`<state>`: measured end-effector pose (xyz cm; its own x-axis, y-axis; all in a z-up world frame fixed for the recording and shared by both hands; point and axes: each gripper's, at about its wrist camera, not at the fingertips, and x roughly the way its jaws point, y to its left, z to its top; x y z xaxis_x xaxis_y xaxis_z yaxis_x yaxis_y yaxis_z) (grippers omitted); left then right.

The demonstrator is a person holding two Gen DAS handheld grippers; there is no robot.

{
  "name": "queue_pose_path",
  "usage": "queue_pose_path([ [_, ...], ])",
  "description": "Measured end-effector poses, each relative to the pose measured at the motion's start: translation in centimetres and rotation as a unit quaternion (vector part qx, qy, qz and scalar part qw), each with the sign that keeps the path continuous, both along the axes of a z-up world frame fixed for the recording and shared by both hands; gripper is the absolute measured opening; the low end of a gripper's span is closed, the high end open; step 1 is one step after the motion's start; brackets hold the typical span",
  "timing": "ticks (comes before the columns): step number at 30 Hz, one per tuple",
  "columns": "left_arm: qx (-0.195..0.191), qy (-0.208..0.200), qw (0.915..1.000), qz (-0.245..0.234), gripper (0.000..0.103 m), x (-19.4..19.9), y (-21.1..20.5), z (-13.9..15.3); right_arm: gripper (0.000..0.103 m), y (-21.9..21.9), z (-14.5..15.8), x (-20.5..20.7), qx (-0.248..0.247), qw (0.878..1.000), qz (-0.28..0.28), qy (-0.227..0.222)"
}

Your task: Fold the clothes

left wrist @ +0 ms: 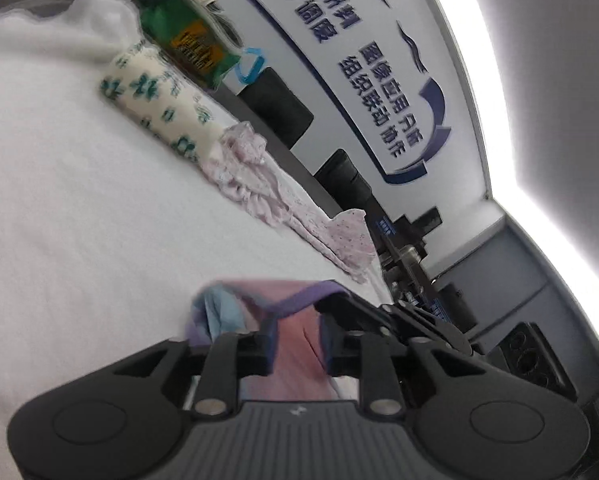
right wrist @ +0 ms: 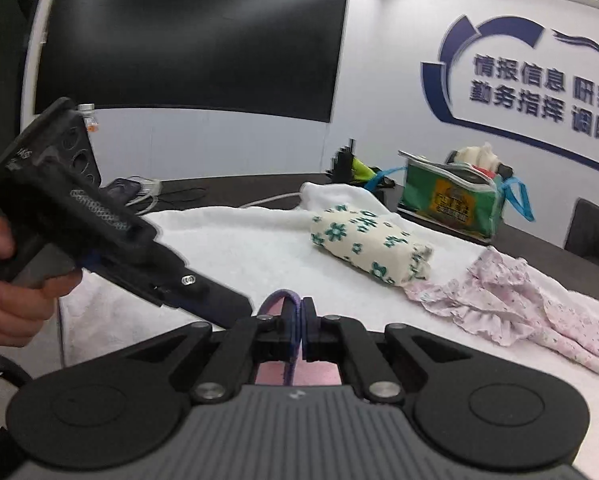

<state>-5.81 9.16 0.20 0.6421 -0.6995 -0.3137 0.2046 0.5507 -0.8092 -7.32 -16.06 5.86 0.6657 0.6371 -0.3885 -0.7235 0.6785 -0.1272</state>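
A pink garment [left wrist: 259, 288] with purple trim and a blue patch lies on the white towel-covered table [left wrist: 59, 160]. My left gripper [left wrist: 297, 344] stands over it, jaws apart, with pink cloth showing in the gap and no pad pressing on it. My right gripper [right wrist: 301, 316] is shut on the garment's purple trim [right wrist: 283, 296], which loops up out of its pads. In the right wrist view a hand holds the left gripper's body [right wrist: 99, 232] at the left; its tips are hidden behind my right gripper. The right gripper's black linkage [left wrist: 399, 316] shows beside the left fingers.
A folded cream cloth with green flowers [right wrist: 371, 244] and a crumpled pink ruffled garment [right wrist: 499, 296] lie farther along the towel. Behind them stand a green bag [right wrist: 451, 196], a dark chair [right wrist: 595, 236] and cables [right wrist: 147, 192]. A black screen [right wrist: 187, 40] hangs on the wall.
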Motion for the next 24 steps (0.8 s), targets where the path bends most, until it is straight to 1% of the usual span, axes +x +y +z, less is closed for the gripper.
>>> queue_pose_path([
  [2,-0.025,0.027,0.9991,0.021,0.030,0.4,0.7,-1.1,0.002,-0.1,0.0,-0.9,-0.009,1.000,0.025,-0.001],
  [4,-0.042,0.033,0.9979,0.037,0.030,0.8,1.6,-1.5,0.002,0.2,-0.9,-1.7,-0.035,0.999,0.040,0.009],
  [5,-0.046,0.030,0.9976,0.042,0.030,1.0,2.0,-1.4,0.002,0.3,-1.5,-2.2,-0.049,0.998,0.047,0.015],
  [8,-0.037,0.021,0.9978,0.051,0.032,1.7,2.0,-0.6,0.002,1.2,-3.2,-3.3,-0.091,0.994,0.055,0.014],
  [9,-0.028,0.017,0.9981,0.052,0.033,2.0,1.7,-0.3,0.002,1.5,-3.7,-3.7,-0.104,0.993,0.056,0.012],
  [10,-0.001,0.015,0.9984,0.054,0.034,2.2,1.1,0.1,0.002,1.7,-3.9,-3.8,-0.107,0.993,0.058,0.011],
  [11,0.032,0.013,0.9978,0.056,0.033,2.3,0.2,0.5,0.002,1.7,-4.0,-3.9,-0.107,0.992,0.059,0.012],
  [12,0.066,0.011,0.9960,0.059,0.032,2.4,-0.6,0.8,0.003,1.6,-3.9,-3.9,-0.105,0.993,0.056,0.014],
  [13,0.100,0.002,0.9933,0.057,0.030,2.3,-1.4,1.0,0.003,1.6,-3.9,-3.9,-0.103,0.993,0.054,0.015],
  [14,0.128,-0.005,0.9901,0.057,0.020,2.1,-2.2,0.9,0.005,1.2,-3.7,-3.9,-0.099,0.993,0.054,0.016],
  [15,0.138,-0.005,0.9888,0.056,0.016,1.9,-2.5,0.5,0.006,0.8,-3.5,-4.1,-0.095,0.994,0.055,0.017],
  [16,0.142,-0.001,0.9883,0.055,0.015,1.7,-2.6,-0.1,0.007,0.5,-3.3,-4.2,-0.091,0.994,0.056,0.019],
  [17,0.140,0.003,0.9885,0.057,0.015,1.6,-2.6,-0.5,0.010,-0.3,-2.8,-4.3,-0.075,0.995,0.062,0.020],
  [18,0.135,0.008,0.9889,0.060,0.015,1.6,-2.4,-1.0,0.017,-1.2,-2.2,-4.4,-0.050,0.997,0.058,0.021],
  [19,0.130,0.013,0.9893,0.064,0.015,1.5,-2.3,-1.4,0.024,-2.2,-1.6,-4.0,-0.017,0.999,0.031,0.025],
  [20,0.130,0.013,0.9892,0.067,0.015,1.4,-2.3,-1.7,0.034,-2.9,-1.0,-3.3,0.012,0.999,-0.006,0.034],
  [21,0.130,0.012,0.9890,0.069,0.015,1.3,-2.4,-1.8,0.034,-3.3,-0.8,-2.3,0.033,0.997,-0.047,0.049],
  [22,0.131,0.012,0.9887,0.072,0.014,1.2,-2.5,-1.9,0.034,-3.7,-0.7,-1.2,0.054,0.992,-0.089,0.065],
  [23,0.138,0.007,0.9876,0.075,0.013,1.1,-2.7,-1.9,0.034,-3.7,-0.8,-0.2,0.060,0.988,-0.121,0.074],
  [24,0.148,0.001,0.9859,0.078,0.013,0.9,-2.9,-1.8,0.034,-3.4,-1.2,0.4,0.054,0.985,-0.143,0.081],
])
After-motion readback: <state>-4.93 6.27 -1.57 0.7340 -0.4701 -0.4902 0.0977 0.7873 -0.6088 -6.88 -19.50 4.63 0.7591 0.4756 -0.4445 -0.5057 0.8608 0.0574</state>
